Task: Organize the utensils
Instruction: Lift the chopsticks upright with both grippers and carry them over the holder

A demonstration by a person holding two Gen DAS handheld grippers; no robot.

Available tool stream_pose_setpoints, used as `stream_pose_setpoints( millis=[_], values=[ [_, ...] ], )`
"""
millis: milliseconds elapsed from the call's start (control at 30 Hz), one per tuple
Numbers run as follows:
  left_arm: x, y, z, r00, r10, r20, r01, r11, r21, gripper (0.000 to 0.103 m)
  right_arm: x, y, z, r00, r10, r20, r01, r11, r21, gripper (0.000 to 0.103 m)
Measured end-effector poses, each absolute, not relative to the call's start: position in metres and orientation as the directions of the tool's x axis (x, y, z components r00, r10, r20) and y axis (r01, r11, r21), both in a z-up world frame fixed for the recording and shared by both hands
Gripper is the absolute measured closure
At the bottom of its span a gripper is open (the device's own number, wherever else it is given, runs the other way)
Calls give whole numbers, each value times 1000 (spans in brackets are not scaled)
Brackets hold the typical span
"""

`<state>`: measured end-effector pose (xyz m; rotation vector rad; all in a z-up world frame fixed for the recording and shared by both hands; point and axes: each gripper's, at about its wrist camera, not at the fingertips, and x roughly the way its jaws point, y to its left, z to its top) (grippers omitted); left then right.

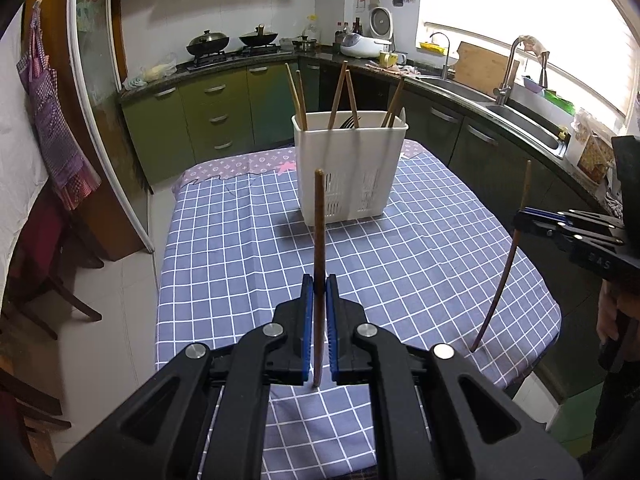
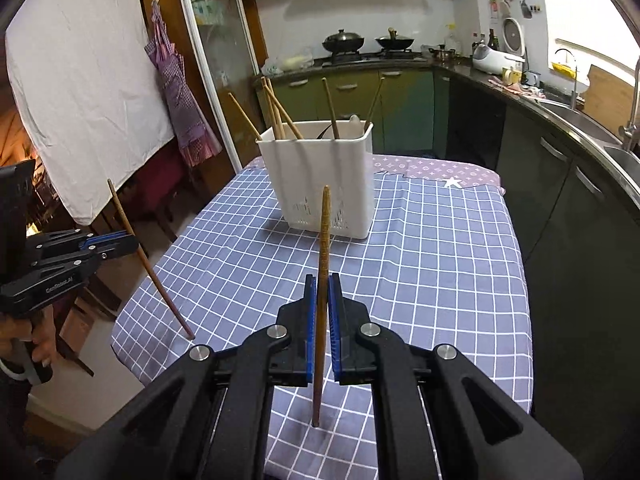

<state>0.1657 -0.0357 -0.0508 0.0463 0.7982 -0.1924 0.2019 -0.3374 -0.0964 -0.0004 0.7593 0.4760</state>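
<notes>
A white utensil holder (image 1: 349, 168) stands at the far middle of the checked tablecloth, with several wooden chopsticks and a dark fork and a spoon in it; it also shows in the right wrist view (image 2: 324, 178). My left gripper (image 1: 319, 286) is shut on a brown chopstick (image 1: 319, 232), held upright above the table. My right gripper (image 2: 323, 284) is shut on another chopstick (image 2: 323, 240), also upright. The right gripper shows at the right of the left wrist view (image 1: 520, 222), the left gripper at the left of the right wrist view (image 2: 134, 242).
The blue checked tablecloth (image 1: 400, 264) covers the table. Green kitchen cabinets (image 1: 208, 116), a stove with woks (image 1: 232, 42) and a sink (image 1: 516, 116) ring the far side. Dark chairs (image 1: 44, 280) stand at the left.
</notes>
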Motion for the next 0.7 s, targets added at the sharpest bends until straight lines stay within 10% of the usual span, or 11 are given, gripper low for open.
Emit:
stream_pose_setpoints(
  millis=[700],
  values=[
    [171, -37, -47, 669, -179, -722, 204, 978, -54, 97, 193, -337, -89, 662, 410, -627, -415, 898, 149, 96]
  ],
)
